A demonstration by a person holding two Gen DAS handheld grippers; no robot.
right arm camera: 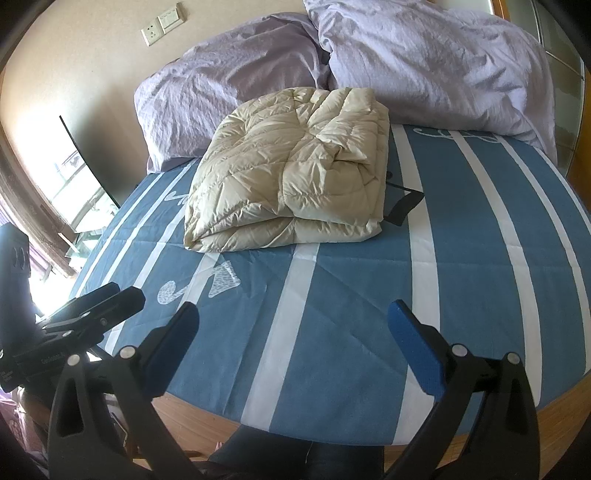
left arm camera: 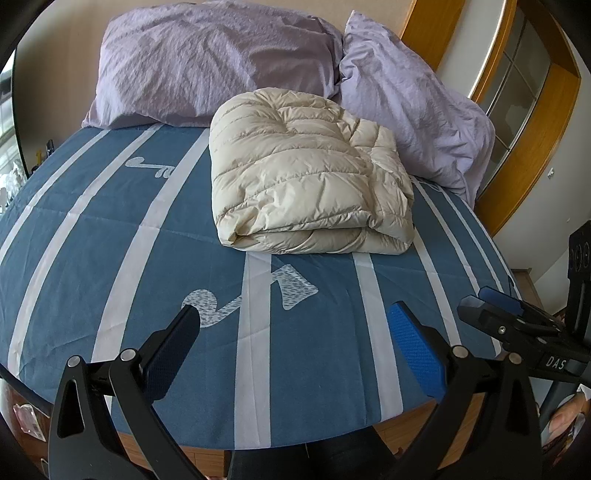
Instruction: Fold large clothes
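Both hand-held grippers gape before quilted, puffy folded jacket (left arm camera: 310,173).

Home bedroom: bed w/ striped blue sheet (left arm camera: 110,229), lilac pillows (left arm camera: 207,62) (wall socket (right arm camera: 150,32) behind).

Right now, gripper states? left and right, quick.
Left gripper: open, holding nothing, over the blue sheet.
Right gripper: open, holding nothing; the folded jacket lies untouched ahead.

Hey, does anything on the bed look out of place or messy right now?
Mostly tidy. The cream puffer jacket lies folded on the blue striped sheet, but a black strap pokes out from under its right edge. Both pillows are rumpled.
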